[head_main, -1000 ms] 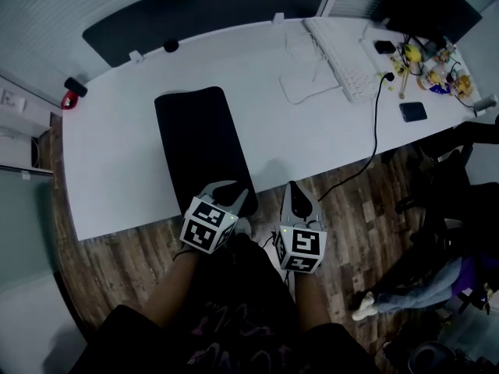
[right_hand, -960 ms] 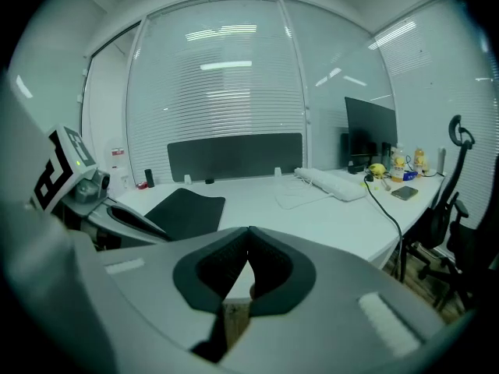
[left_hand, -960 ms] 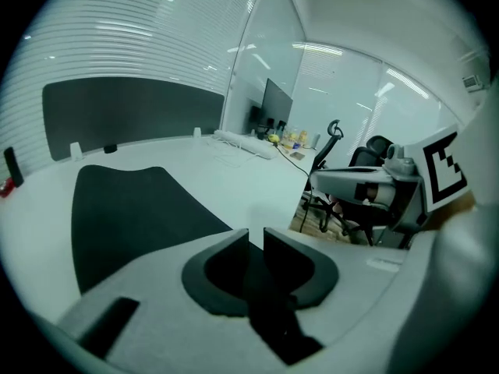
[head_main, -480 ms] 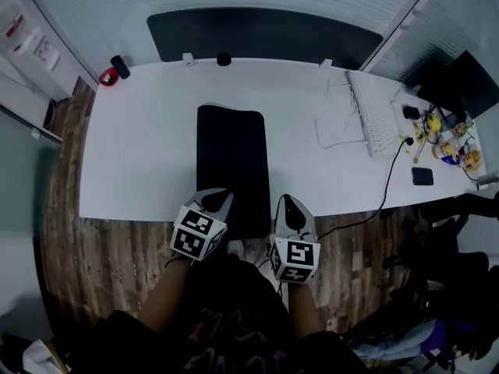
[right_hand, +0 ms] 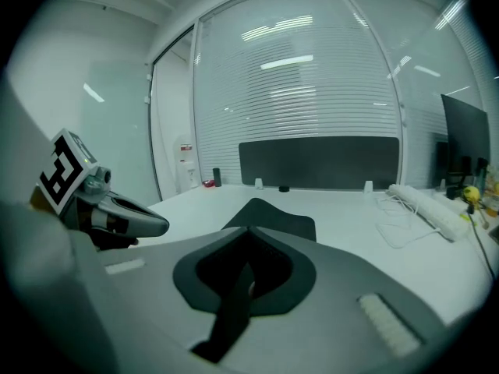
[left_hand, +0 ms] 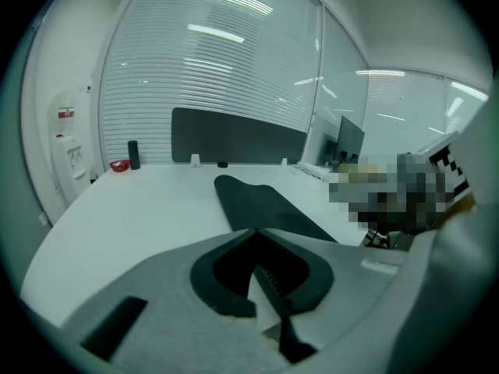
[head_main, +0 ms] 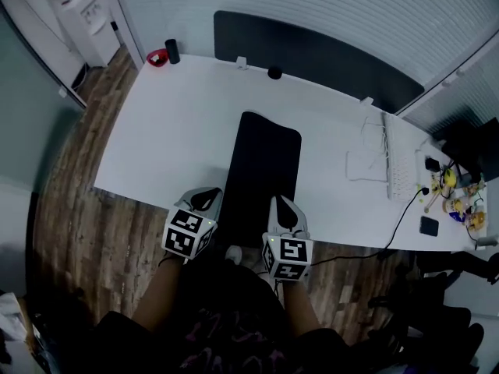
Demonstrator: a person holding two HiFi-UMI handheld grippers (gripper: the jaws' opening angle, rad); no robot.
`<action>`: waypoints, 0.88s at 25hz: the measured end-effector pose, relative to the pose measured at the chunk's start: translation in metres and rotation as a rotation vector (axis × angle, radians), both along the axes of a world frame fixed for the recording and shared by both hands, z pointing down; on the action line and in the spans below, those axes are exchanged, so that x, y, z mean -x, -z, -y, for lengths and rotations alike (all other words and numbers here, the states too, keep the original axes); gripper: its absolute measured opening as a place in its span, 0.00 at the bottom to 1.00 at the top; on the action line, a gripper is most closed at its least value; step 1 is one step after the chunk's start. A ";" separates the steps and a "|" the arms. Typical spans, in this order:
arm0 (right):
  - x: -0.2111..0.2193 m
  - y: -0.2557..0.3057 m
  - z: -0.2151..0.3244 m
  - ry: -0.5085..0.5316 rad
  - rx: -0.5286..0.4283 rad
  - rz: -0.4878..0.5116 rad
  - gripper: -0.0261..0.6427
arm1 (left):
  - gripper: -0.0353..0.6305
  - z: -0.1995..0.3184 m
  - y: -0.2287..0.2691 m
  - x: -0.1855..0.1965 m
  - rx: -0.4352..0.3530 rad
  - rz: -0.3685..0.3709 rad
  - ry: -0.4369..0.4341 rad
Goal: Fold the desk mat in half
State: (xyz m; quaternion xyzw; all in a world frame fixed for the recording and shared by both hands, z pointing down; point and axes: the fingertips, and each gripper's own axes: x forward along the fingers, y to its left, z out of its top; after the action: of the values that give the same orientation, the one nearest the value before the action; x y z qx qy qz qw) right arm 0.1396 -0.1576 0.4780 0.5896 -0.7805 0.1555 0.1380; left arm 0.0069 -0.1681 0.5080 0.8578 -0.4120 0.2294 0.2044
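Standing at the near edge of the white worktop (head_main: 171, 131), the person holds both grippers low in the frame, one to either side of the desk mat (head_main: 261, 170). The mat is a long black strip lying flat in the middle of the worktop. It runs from the centre of the picture down to the near edge, and its near end sits between the two grippers.

The left gripper (head_main: 204, 199) is just left of that end. Its jaws are clenched tip to tip, with nothing caught between them. The right gripper (head_main: 282, 206) is just right of the mat's end, and its jaws are also pressed together and empty. In both gripper views the mat lies on the worktop ahead of the tips.

Toward the right of the frame a keyboard (head_main: 394, 166) rests well apart from the mat. A black panel (head_main: 312, 53) runs along the far edge. A small red object (head_main: 157, 56) and a dark cylinder (head_main: 172, 51) stand at the worktop's upper left corner.
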 end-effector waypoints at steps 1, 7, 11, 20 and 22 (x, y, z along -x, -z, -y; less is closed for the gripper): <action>0.007 -0.002 0.002 0.021 0.006 -0.002 0.05 | 0.05 0.001 0.000 0.008 0.000 0.000 0.022; 0.034 0.001 0.011 0.087 0.004 -0.002 0.05 | 0.05 0.002 0.003 0.043 -0.021 0.000 0.106; 0.038 0.007 0.018 0.105 -0.010 -0.007 0.05 | 0.05 0.005 0.010 0.051 -0.047 -0.001 0.135; 0.031 0.042 0.026 0.094 -0.099 -0.028 0.05 | 0.05 0.023 0.071 0.062 -0.199 -0.105 0.183; 0.025 0.049 0.030 0.079 -0.115 -0.029 0.05 | 0.05 0.029 0.082 0.063 -0.239 -0.102 0.190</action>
State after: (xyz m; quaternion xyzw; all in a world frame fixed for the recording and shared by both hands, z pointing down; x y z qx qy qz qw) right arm 0.1144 -0.1881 0.4289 0.5673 -0.8088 0.0962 0.1210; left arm -0.0559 -0.1967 0.4258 0.8438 -0.5046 0.1144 0.1424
